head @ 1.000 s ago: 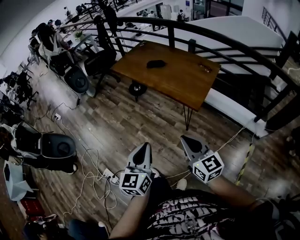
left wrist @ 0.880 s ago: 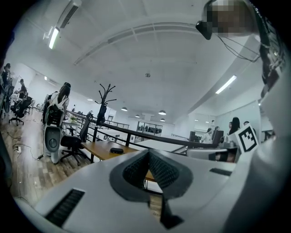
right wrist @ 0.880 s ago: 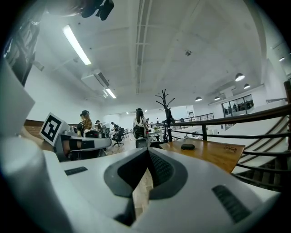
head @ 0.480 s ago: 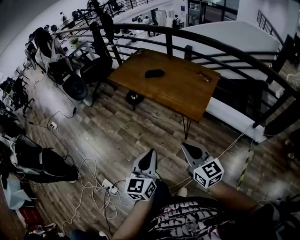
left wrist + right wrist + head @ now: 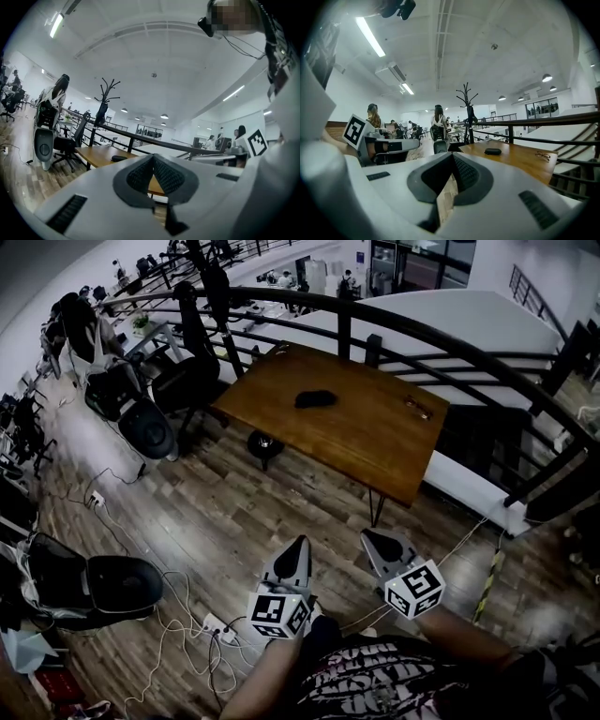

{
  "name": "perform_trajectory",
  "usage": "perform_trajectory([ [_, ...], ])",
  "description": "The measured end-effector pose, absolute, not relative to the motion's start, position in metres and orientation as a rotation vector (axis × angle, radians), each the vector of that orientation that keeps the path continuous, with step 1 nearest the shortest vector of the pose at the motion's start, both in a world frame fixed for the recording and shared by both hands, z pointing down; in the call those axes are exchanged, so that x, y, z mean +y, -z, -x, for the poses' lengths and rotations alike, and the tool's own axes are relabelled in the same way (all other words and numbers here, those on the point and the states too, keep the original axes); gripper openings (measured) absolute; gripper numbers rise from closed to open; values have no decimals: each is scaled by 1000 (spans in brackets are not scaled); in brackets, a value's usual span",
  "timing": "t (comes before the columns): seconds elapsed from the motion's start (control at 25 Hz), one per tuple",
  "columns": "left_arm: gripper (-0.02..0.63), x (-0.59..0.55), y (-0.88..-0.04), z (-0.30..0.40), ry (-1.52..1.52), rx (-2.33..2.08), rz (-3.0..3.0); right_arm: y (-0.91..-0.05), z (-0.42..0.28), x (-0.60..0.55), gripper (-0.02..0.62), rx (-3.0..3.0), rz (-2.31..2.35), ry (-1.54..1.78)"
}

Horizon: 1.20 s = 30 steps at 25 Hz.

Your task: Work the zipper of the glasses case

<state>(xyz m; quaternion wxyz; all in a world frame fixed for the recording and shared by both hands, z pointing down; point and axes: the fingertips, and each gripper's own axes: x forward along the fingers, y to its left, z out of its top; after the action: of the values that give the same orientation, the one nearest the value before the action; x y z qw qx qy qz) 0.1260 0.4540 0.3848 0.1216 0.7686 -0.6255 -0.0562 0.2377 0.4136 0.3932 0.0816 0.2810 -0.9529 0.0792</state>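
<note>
A dark, oval glasses case point(image 5: 315, 398) lies near the middle of a wooden table point(image 5: 366, 442) across the room; it also shows small in the left gripper view point(image 5: 119, 158) and the right gripper view point(image 5: 492, 151). A pair of glasses point(image 5: 417, 408) lies toward the table's right end point(image 5: 543, 155). My left gripper point(image 5: 300, 547) and right gripper point(image 5: 369, 536) hang side by side above the plank floor, well short of the table. Both are shut with nothing between the pads point(image 5: 153, 159) point(image 5: 452, 157).
A curved black railing point(image 5: 450, 343) runs behind the table. Office chairs point(image 5: 141, 409) stand at the left, another seat point(image 5: 112, 582) at lower left. Cables and a power strip point(image 5: 214, 624) lie on the floor near my feet. A coat rack point(image 5: 466, 105) and people stand farther back.
Both grippers have travelled forward with me toward the table, staying shut. The floor and chairs have slid back in the head view, and the table sits slightly nearer.
</note>
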Motion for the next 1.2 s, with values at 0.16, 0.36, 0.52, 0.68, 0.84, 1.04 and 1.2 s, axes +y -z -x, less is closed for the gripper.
perform_trajectory([
  [0.16,8,431,-384,-95,166,-1794,-2262,-390,-207,394,-8,-2839,-872,-232],
  [0.36,8,406,-386,-76,157,-1704,-2326,-391,-180,373,-9,-2818,-936,-233],
  [0.52,6,392,-381,-62,164,-1631,-2382,-386,-158,359,-8,-2795,-994,-240],
  [0.68,6,379,-379,-40,212,-1608,-2399,-384,-131,354,-9,-2787,-997,-214],
  [0.84,8,375,-385,-26,233,-1581,-2380,-379,-116,356,-8,-2768,-991,-181],
  [1.04,8,371,-379,-9,254,-1578,-2371,-364,-103,344,-9,-2762,-1016,-171],
  [1.2,7,368,-375,11,276,-1612,-2360,-363,-84,343,-8,-2778,-979,-148],
])
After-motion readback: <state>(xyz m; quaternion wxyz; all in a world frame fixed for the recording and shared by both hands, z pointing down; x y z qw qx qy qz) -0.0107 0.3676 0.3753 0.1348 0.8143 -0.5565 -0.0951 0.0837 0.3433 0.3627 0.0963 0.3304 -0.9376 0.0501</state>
